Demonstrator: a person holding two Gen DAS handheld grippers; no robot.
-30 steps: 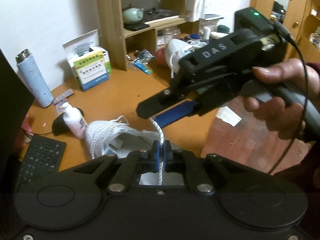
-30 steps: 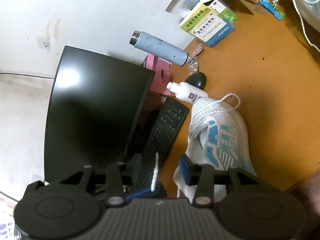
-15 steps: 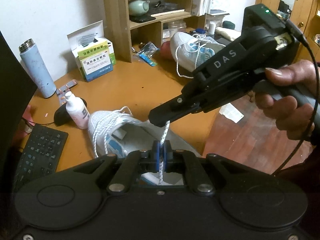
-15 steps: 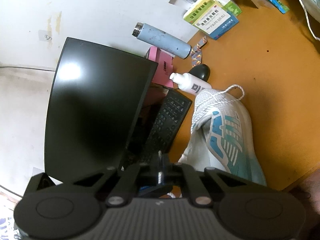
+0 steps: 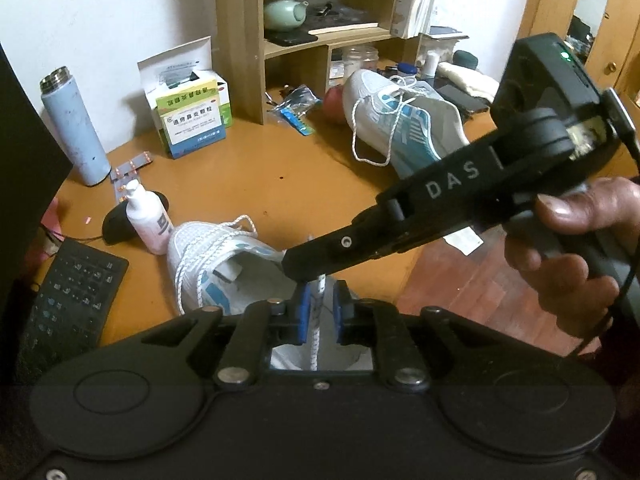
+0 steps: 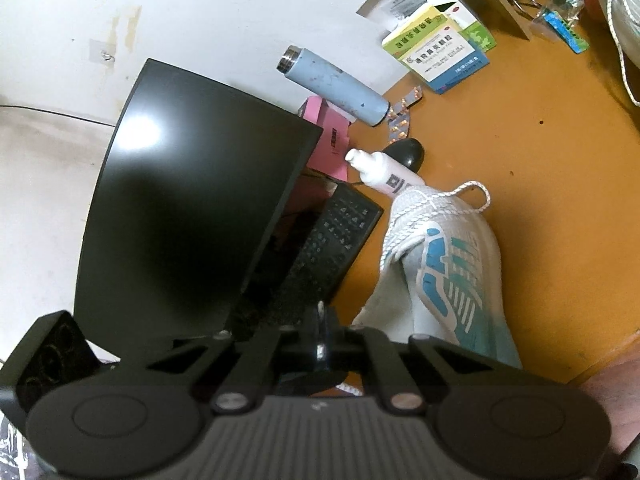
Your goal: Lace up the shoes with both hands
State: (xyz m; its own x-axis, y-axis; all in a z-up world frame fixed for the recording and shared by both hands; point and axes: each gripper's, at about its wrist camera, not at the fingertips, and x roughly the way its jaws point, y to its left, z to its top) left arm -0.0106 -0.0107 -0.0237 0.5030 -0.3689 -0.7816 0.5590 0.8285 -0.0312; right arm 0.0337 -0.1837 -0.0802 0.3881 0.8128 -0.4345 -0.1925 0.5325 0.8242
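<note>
A white and blue shoe (image 5: 208, 256) lies on the orange desk (image 5: 300, 176) just beyond my left gripper (image 5: 320, 308). Its white lace (image 5: 316, 344) rises between the left gripper's blue pads (image 5: 305, 312), which stand slightly apart beside it without pressing it. My right gripper (image 5: 298, 268), held by a hand (image 5: 568, 240), reaches in from the right and is shut on the lace just above the left pads. In the right wrist view the right gripper (image 6: 320, 328) is shut with the lace tip (image 6: 320, 306) poking out, above the same shoe (image 6: 452, 280). A second shoe (image 5: 404, 120) lies far back.
A white bottle (image 5: 150, 220), a black mouse (image 5: 116, 228), a blue flask (image 5: 74, 124) and a medicine box (image 5: 194, 120) stand left of the shoe. A keyboard (image 5: 68, 300) and dark monitor (image 6: 192, 208) fill the left. A wooden shelf (image 5: 248, 40) stands behind. The desk edge runs along the right.
My right gripper went from open around the lace to shut on it. The left pads, tight on the lace before, now stand slightly apart.
</note>
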